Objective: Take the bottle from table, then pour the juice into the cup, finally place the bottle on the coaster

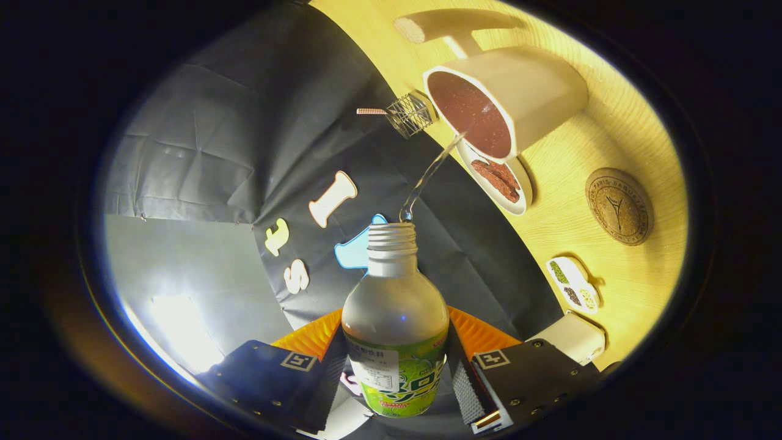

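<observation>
The gripper (396,391) was pinching the clear plastic bottle with the green label (396,330); both fingers pressed on its body, one at each side, so the first step, taking the bottle from the table, looked already done. The bottle had no cap, and its threaded neck pointed at 12 o'clock from the fingers. The whole view was strongly tilted, which I judged to mean that the bottle was leaned over for pouring.

A thin clear stream of juice (431,174) went from the mouth of the bottle toward 1 o'clock and reached the rim of the white plastic cup with a handle (519,91). The inside of the cup looked dark reddish; how full it was I could not tell. So the second step, the pouring, was in progress and not finished.

The round brown cork coaster (618,206) lay on the light wooden table (568,183), at about 2 o'clock from the bottle and well apart from it, with nothing on it. A small white oval dish with dark pieces (498,177) lay just beside the cup. The last step, placing the bottle on the coaster, was still left
</observation>
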Action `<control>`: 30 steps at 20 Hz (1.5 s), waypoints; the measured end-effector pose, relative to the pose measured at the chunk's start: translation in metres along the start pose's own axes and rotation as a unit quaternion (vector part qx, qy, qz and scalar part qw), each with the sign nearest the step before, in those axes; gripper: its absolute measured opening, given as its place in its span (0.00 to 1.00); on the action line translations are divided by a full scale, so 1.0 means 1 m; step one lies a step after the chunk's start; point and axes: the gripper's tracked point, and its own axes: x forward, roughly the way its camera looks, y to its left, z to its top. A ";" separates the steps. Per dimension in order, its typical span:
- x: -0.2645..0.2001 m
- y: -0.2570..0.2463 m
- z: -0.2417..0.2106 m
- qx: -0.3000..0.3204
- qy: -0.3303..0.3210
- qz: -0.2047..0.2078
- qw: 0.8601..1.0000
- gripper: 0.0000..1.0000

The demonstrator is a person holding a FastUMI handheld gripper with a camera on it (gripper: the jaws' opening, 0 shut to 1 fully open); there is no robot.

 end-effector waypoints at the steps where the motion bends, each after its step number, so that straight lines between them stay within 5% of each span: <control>1: -0.001 0.000 0.000 0.004 -0.002 0.000 1.000 0.79; 30: 0.004 -0.005 0.022 0.017 -0.038 -0.009 0.999 0.78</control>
